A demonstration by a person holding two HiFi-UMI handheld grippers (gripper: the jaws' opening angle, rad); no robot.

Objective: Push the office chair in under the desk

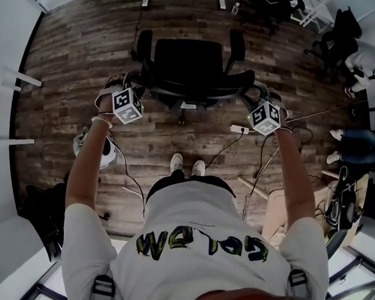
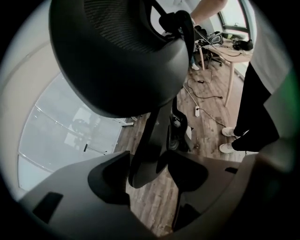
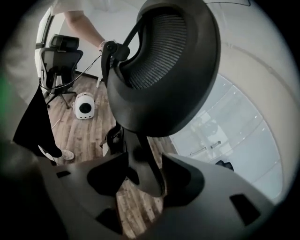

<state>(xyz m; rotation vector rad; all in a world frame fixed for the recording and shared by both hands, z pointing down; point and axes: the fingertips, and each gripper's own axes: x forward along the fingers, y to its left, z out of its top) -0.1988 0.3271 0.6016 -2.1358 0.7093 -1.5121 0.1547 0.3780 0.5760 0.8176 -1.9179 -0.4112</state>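
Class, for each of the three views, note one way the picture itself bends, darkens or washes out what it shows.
Head view: the wide lens bows the wooden floor at the edges. Left gripper view: a round black border; the office chair looms swollen and almost black against a bright, washed-out glass wall. Right gripper view: the same border, though the backrest mesh is readable.

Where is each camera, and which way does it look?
Head view: on the person's head, looking steeply down at the chair; arms and shoes show.
Left gripper view: on the left tongs, facing the chair's back; legs show.
Right gripper view: on the right tongs, facing the chair's back; an arm shows.
Both gripper views share the chair's back.
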